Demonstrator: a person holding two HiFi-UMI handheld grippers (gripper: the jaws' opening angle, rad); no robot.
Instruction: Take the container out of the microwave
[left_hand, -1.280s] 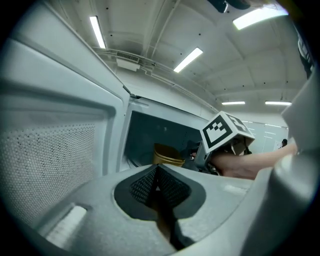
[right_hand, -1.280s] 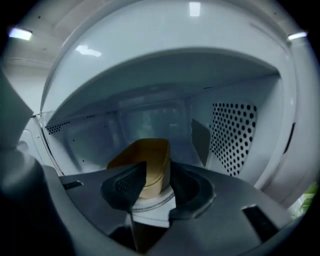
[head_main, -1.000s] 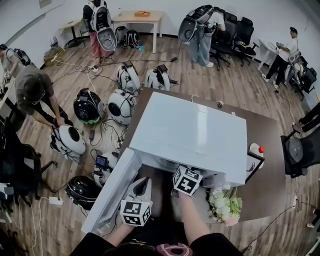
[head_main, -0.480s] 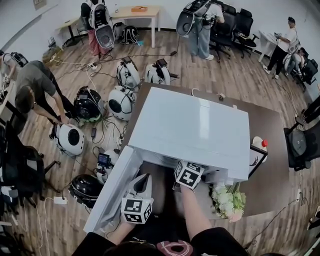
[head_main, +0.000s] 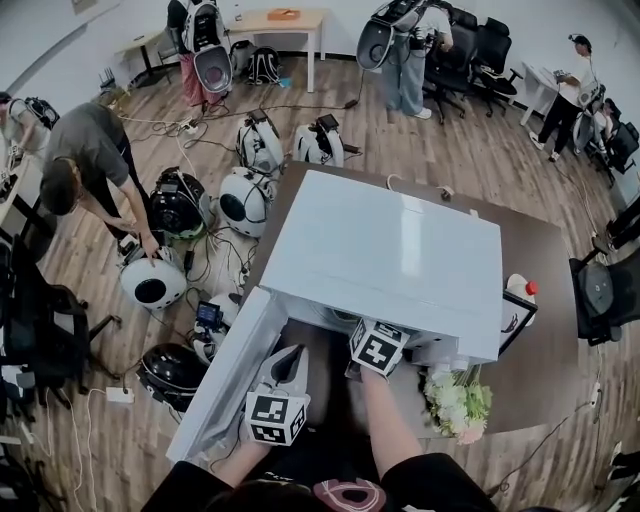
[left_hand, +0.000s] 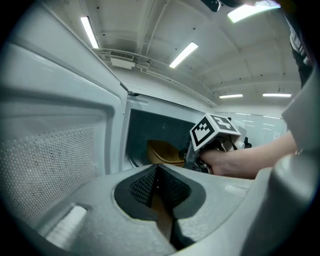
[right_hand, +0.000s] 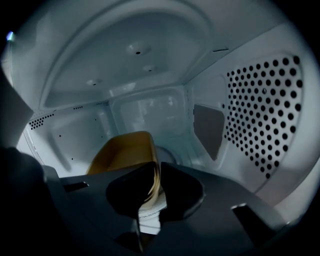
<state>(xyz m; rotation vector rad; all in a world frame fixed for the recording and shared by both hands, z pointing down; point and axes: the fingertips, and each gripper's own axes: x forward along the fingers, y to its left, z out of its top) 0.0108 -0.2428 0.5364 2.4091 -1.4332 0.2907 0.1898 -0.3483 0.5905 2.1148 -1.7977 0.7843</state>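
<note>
**Container (right_hand: 125, 152) now pinched by the right gripper, not out of the microwave yet**

Quick update. The right gripper (right_hand: 152, 186) has just been closing its jaws. They're now clamped on the thin wall of the container at its near right edge, w/ the rim standing up between the pads. So the grab looks done imo, and what's left is the pull-out.

The mustard-yellow tub sits fully inside the microwave (head_main: 385, 255), in the left half of the cavity and in front of the back wall. The person's right hand reaches in through the opening.

The left gripper (left_hand: 157, 172) has its jaws together on nothing. It's parked outside by the open door (head_main: 225, 380) and looks into the cavity from the side.

Orientation is a judgement call. The tub has rounded corners, and its mouth seems to face up, maybe tipped a bit toward the left. Neither gripper view settles that.

The long axis prob runs front to back in the cavity, roughly in line w/ the right gripper's reach. It looks nearly as wide as it is long tho, so tbh that's not clear. If that's right, a straight pull back should bring it out lengthwise.
</note>
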